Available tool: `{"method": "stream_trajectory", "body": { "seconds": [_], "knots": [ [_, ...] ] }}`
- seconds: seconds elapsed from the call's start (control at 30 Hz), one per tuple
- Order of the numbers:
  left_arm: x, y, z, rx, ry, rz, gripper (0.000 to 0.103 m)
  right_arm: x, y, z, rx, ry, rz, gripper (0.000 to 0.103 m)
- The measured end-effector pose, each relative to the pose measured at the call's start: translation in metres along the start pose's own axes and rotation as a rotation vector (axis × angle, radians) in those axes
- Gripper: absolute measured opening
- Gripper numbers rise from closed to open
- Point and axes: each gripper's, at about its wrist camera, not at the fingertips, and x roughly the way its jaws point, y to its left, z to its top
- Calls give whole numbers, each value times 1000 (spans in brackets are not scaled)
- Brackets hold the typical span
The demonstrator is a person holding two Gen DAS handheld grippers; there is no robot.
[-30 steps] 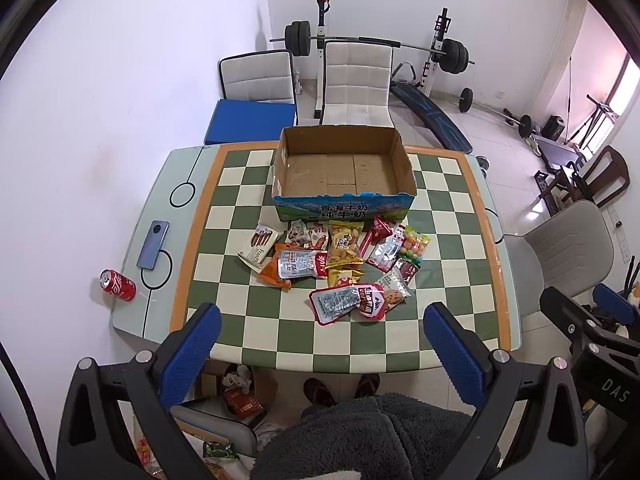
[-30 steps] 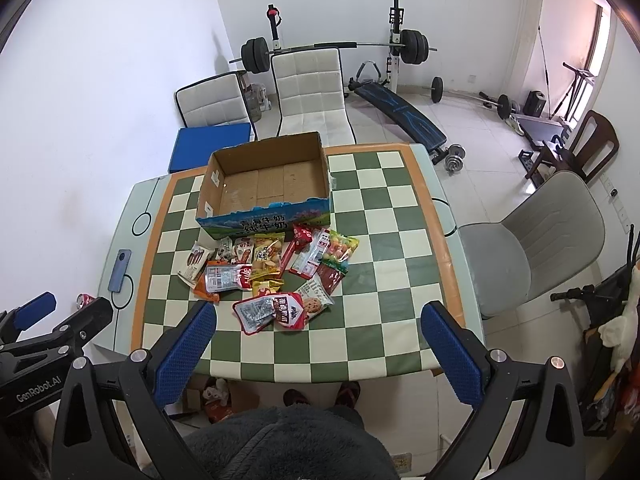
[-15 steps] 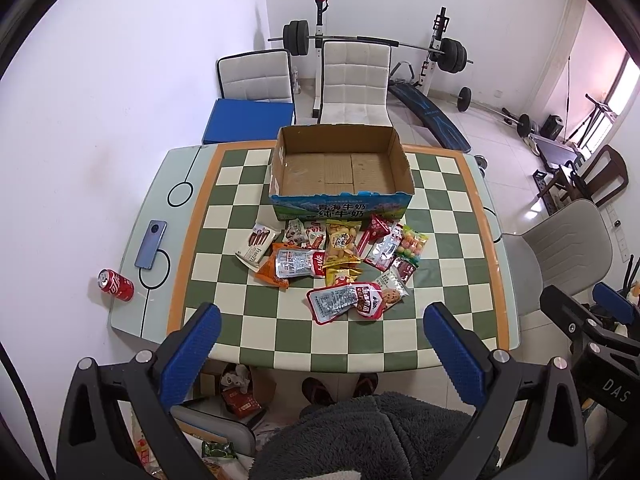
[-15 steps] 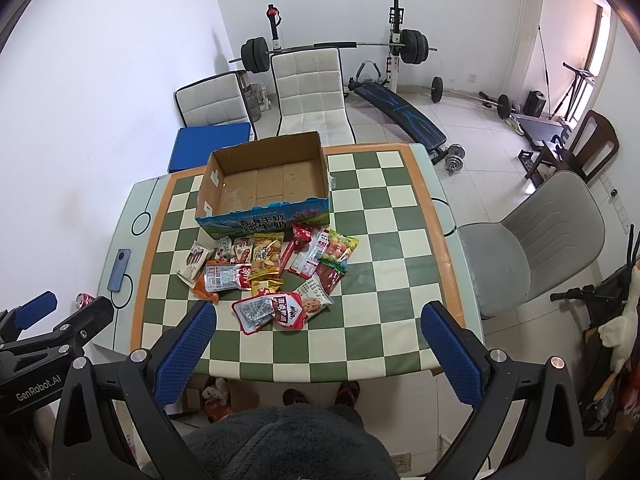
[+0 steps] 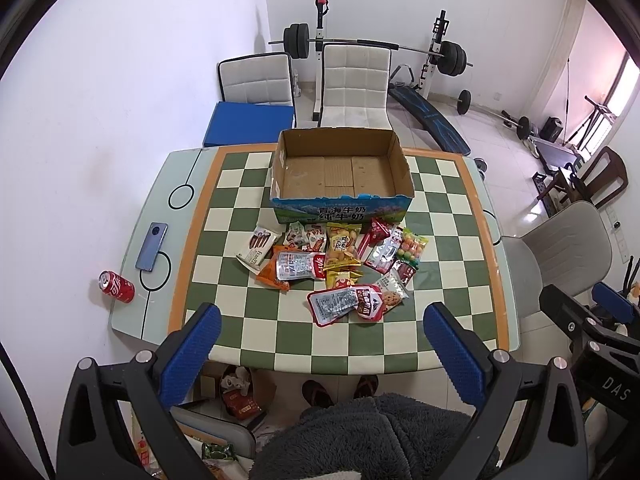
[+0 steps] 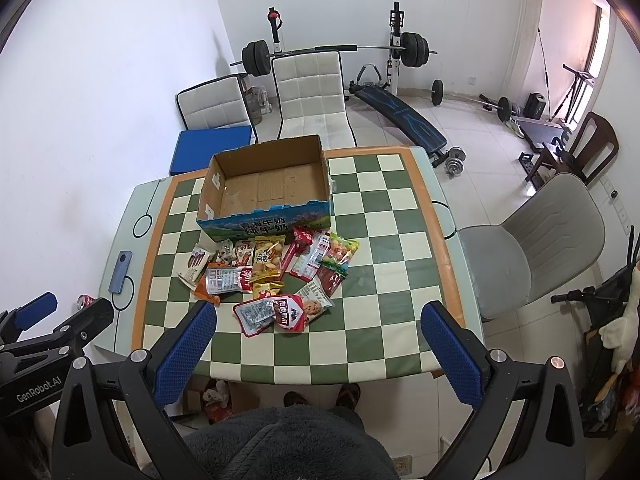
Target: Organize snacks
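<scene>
**Both grippers raised above the surface, snacks loose in front of the box**

The left gripper (image 5: 318,334) is held high over the near edge of the checkered surface (image 5: 448,216). Its blue-padded fingers (image 5: 191,354) stand wide apart with nothing between them. The right gripper (image 6: 318,330) is held at a similar height, fingers likewise spread wide and holding nothing. Neither gripper touches any item.

The pile of snack packets (image 5: 340,264) lies flat on the surface, just in front of the cardboard box (image 5: 340,208). The packets overlap one another. A red-and-silver pouch (image 5: 344,304) sits nearest the grippers; a white packet (image 5: 258,248) lies at the pile's left edge and a candy bag (image 5: 412,246) at its right.

The box stands upright with its top open and only its bare cardboard floor showing inside. Its blue printed front wall faces the grippers.

On the pale left border of the surface lie a blue phone (image 5: 151,246) and, nearer the corner, a red can (image 5: 117,287) on its side.
</scene>
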Motion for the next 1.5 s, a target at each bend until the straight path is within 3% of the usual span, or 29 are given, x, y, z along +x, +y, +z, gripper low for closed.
{"method": "stream_trajectory", "body": {
  "seconds": [0.4, 0.57, 0.67, 0.8, 0.93, 1.0, 1.1, 1.2, 1.27, 1.4, 1.5],
  "knots": [
    [-2, 4, 0, -1, -6, -6, 103, 1, -1, 0, 0, -2, -1, 103],
    [25, 12, 6, -47, 16, -21, 103, 7, -2, 4, 29, 18, 13, 103],
    [64, 24, 10, -87, 85, -28, 103, 44, -3, 16, 88, 82, 55, 103],
    [130, 44, 7, -133, 205, -1, 103, 125, -12, 19, 172, 236, 112, 103],
    [200, 65, -5, -141, 301, 72, 103, 221, -10, 2, 197, 384, 114, 103],
    [230, 76, -15, -164, 354, 65, 103, 265, -10, -14, 195, 449, 109, 103],
    [282, 94, -33, -319, 512, -100, 103, 339, -15, -44, 292, 594, 138, 103],
    [332, 102, -54, -536, 649, -297, 102, 385, -25, -69, 371, 649, 121, 103],
    [358, 96, -64, -648, 713, -386, 101, 400, -31, -82, 427, 667, 122, 103],
    [404, 71, -72, -799, 819, -508, 101, 410, -44, -100, 494, 675, 95, 103],
    [429, 55, -74, -863, 885, -543, 101, 404, -50, -103, 475, 659, 45, 103]
  ]
}}
